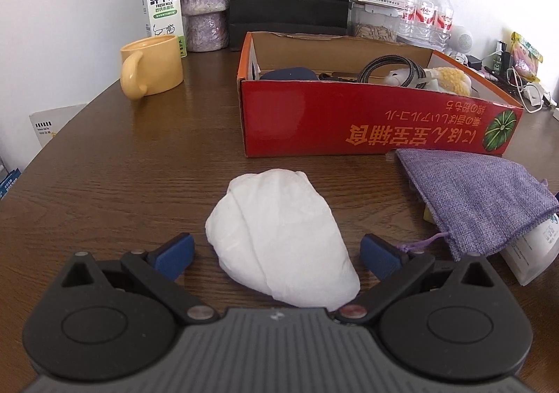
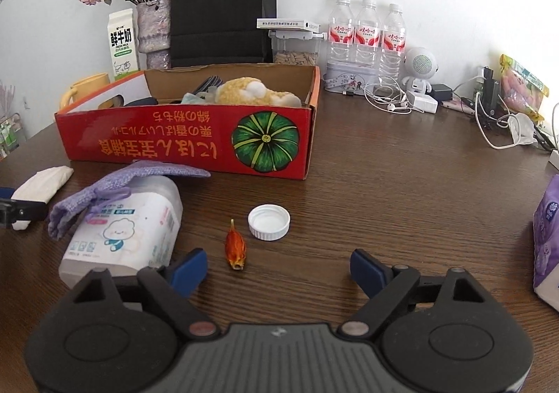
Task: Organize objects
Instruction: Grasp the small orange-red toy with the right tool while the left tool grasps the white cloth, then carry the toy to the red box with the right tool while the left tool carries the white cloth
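Fingers (image 1: 277, 255) spread wide, we are straddling the white cloth bundle (image 1: 279, 239); right fingers (image 2: 277, 270) gaping, empty. Next, probably squeezing and lifting toward the red box (image 1: 367, 120).

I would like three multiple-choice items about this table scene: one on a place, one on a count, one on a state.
1. Where does the white bottle cap lie?
A. inside the red box
B. on the bare table, right of the orange dried bud
C. on the purple pouch

2. How many water bottles stand by the wall?
A. two
B. three
C. five

3. How is the left hand-held gripper?
A. open, with the white wad between its fingers
B. shut on the mug
C. shut on nothing

Key: 1 B, the cap sits on wood beside the bud. 2 B, three caps show in a row. 3 A, both blue pads stand clear of the white wad.
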